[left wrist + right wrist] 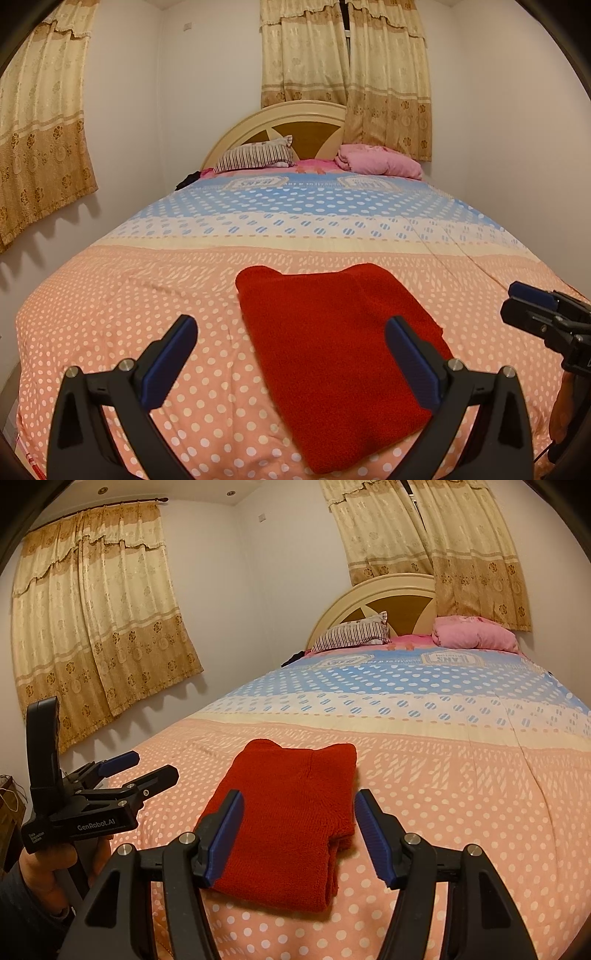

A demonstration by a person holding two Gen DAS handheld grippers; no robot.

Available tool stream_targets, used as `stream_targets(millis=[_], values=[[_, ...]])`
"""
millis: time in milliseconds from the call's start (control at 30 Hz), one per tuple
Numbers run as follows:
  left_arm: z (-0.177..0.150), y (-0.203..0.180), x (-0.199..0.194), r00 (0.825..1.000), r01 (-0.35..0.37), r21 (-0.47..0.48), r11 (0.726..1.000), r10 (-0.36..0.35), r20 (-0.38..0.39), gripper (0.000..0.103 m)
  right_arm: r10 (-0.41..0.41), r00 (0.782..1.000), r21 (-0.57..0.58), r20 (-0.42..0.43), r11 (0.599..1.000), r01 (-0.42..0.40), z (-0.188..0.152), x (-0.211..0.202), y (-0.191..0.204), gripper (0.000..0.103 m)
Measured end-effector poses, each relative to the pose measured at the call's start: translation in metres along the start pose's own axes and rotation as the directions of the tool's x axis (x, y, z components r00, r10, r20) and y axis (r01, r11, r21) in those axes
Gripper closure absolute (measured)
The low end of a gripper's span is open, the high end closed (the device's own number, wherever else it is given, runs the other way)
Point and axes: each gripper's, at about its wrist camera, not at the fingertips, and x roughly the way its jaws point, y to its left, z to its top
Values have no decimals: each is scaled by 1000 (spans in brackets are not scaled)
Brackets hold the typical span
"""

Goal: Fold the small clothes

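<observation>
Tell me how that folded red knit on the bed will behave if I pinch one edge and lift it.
The red knit garment looks soft and thick, so it would probably sag and droop rather than hold flat. Its layers lie loosely stacked at the near edge, so lifting one corner likely unfolds it. The fuzzy texture should grip the pads, not slip.

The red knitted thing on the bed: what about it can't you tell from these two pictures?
- Red garment: folded, so its type stays unclear; sleeves or front tucked under, both views.
- Its near right corner: covered by the left gripper finger, left wrist view.
- Its near left edge: behind the right gripper finger, right wrist view.
</observation>
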Motion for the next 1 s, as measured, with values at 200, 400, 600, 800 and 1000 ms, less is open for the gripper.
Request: stream_targets(millis=[200, 400, 600, 800, 1000], values=[[-1, 1, 1, 1000, 0, -1, 1000, 0, -5, 0, 6, 1000, -4, -4, 1000, -6, -1, 1, 2, 39], [-2, 1, 2, 1000, 1, -1, 1000, -2, -9, 0, 6, 1000, -1, -1, 1000, -6, -1, 1, 2, 39], [-2, 0, 3, 1000, -3, 6, 1000, 3, -13, 0, 6, 1000, -1, 4, 1000, -6, -2, 3, 2, 39], [-3, -2, 6, 999, 16, 24, 1000, -15, -30, 0, 5, 1000, -2, 6, 1000, -5, -2, 4, 1, 39], [-1, -2, 2, 1000, -1, 31, 1000, 2, -9, 0, -1, 1000, -11, 25, 1000, 1, 0, 0, 4, 39]])
